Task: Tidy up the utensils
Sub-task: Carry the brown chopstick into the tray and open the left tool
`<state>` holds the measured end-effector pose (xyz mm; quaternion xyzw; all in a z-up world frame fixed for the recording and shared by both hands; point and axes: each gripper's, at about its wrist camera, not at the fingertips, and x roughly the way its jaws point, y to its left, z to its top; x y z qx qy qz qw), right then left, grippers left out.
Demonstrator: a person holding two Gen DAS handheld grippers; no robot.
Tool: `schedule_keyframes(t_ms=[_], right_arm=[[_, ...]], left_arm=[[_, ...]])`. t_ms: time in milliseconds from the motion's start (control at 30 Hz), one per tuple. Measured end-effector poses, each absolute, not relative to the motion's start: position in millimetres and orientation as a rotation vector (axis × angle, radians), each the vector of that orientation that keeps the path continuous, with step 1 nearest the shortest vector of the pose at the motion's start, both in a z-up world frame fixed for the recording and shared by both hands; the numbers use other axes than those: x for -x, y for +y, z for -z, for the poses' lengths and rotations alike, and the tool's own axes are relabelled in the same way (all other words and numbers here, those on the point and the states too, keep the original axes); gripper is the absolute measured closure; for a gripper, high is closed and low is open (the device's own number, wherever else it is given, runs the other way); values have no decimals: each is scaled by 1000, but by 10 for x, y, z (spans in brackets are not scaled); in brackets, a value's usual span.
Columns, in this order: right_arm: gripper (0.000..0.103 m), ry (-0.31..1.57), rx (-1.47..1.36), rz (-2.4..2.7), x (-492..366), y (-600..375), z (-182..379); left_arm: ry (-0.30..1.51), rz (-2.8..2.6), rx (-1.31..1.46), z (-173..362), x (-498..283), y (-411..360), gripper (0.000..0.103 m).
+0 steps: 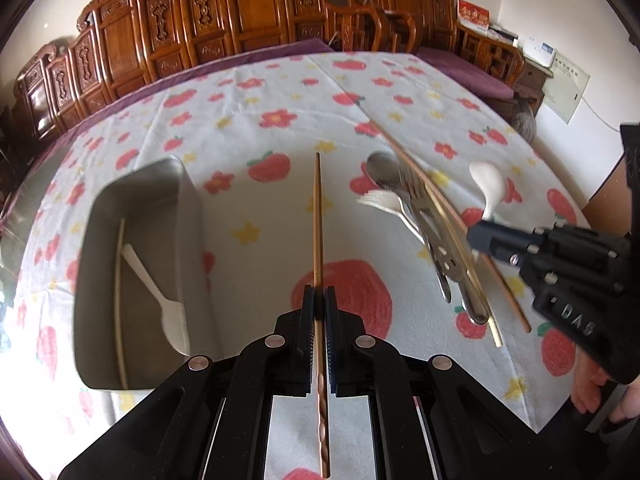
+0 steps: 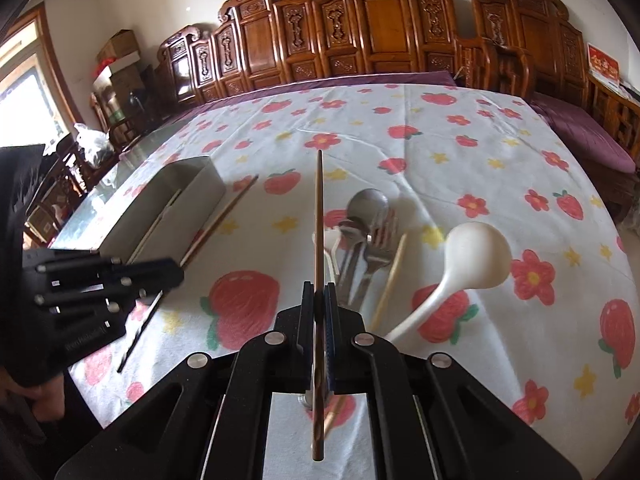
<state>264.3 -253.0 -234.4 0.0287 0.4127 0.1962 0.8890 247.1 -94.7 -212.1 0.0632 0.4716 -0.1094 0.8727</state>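
Observation:
My left gripper (image 1: 319, 300) is shut on a copper chopstick (image 1: 317, 216) and holds it above the cloth, right of the metal tray (image 1: 188, 200). The tray holds a white plastic fork (image 1: 160, 300) and a pale chopstick (image 1: 119, 300). My right gripper (image 2: 319, 296) is shut on another copper chopstick (image 2: 319, 216), held above the utensil pile. The pile has a metal spoon (image 2: 366, 204), metal forks (image 2: 378, 240), a pale chopstick (image 2: 390, 280) and a white ladle (image 2: 472, 258). The pile (image 1: 432, 216) also shows in the left wrist view.
The table has a white cloth with red fruit and flower prints (image 2: 440, 140). Carved wooden chairs (image 2: 360, 32) line the far side. The tray (image 2: 176, 196) sits near the left table edge in the right wrist view. The left gripper (image 2: 172, 274) shows there too.

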Motion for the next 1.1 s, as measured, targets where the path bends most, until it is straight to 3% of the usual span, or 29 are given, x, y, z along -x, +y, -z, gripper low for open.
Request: schedule_keyframes(t_ms=[567,1100], right_arm=[[97,798,-26,-492,-2441,-2153,2133],[97,836,9,-466,-2505,-2098,2275]], left_arm=[[910,193,-87,1754,-2667,-228,99],[957,145,-138,2090,-3092,322,99]])
